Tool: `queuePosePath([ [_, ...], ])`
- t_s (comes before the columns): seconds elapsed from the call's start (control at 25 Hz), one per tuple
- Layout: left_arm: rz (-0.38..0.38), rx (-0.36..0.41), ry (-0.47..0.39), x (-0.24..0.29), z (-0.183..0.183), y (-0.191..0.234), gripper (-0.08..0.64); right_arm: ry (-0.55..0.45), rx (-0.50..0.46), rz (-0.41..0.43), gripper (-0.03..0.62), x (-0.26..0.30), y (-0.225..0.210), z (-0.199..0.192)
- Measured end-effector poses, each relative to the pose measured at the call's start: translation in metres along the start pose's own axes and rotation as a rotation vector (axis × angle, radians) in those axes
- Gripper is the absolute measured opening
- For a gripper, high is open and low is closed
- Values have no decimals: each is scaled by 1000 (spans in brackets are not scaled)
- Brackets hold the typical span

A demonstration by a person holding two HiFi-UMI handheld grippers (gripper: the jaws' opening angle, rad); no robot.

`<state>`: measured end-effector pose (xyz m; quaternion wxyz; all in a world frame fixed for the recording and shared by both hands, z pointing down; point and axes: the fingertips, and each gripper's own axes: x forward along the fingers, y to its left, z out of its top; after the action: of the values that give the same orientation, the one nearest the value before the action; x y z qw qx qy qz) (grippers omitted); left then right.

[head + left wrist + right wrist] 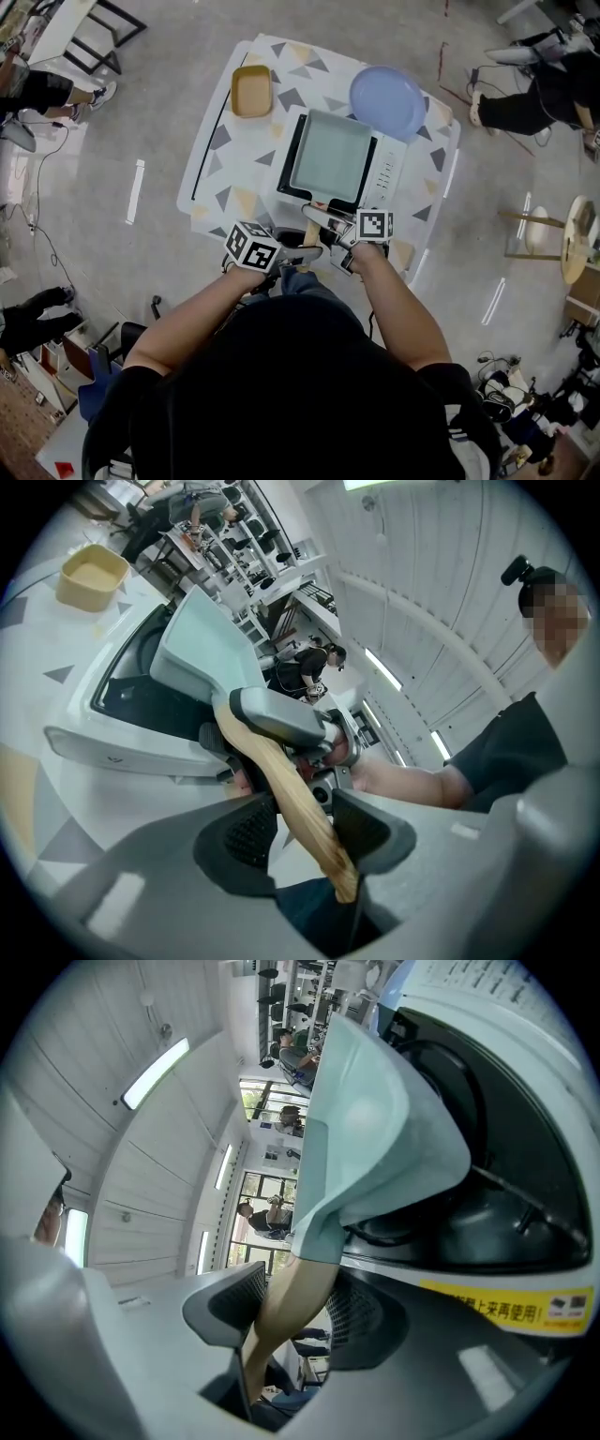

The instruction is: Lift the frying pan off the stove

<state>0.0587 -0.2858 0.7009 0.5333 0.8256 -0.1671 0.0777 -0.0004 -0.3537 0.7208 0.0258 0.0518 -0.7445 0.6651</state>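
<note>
A pale green square frying pan lies on the white portable stove on the patterned table. Its wooden handle points toward me. My right gripper is shut on the handle close to the pan. My left gripper is shut on the handle nearer its free end. In the left gripper view the handle runs between the left gripper's dark pads, with the right gripper clamped just beyond. In the right gripper view the handle fills the right gripper's gap, and the pan hangs over the black burner.
A tan square container and a blue plate sit on the table behind the stove. People sit at the room's edges. A wooden stool stands to the right, and cables lie on the floor.
</note>
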Motion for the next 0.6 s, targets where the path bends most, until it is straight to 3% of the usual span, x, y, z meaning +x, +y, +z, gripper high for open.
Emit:
queuePosePath([
  [0.24, -18, 9, -14, -9, 0, -7, 190, -1, 0, -110, 233, -8, -9, -6],
  [0.36, -23, 31, -6, -11, -2, -14, 189, -20, -11, -39, 233, -3, 7, -7],
  [0.6, -41, 69, -13, -18, -2, -31, 190, -45, -58, -52, 233, -6, 27, -11],
])
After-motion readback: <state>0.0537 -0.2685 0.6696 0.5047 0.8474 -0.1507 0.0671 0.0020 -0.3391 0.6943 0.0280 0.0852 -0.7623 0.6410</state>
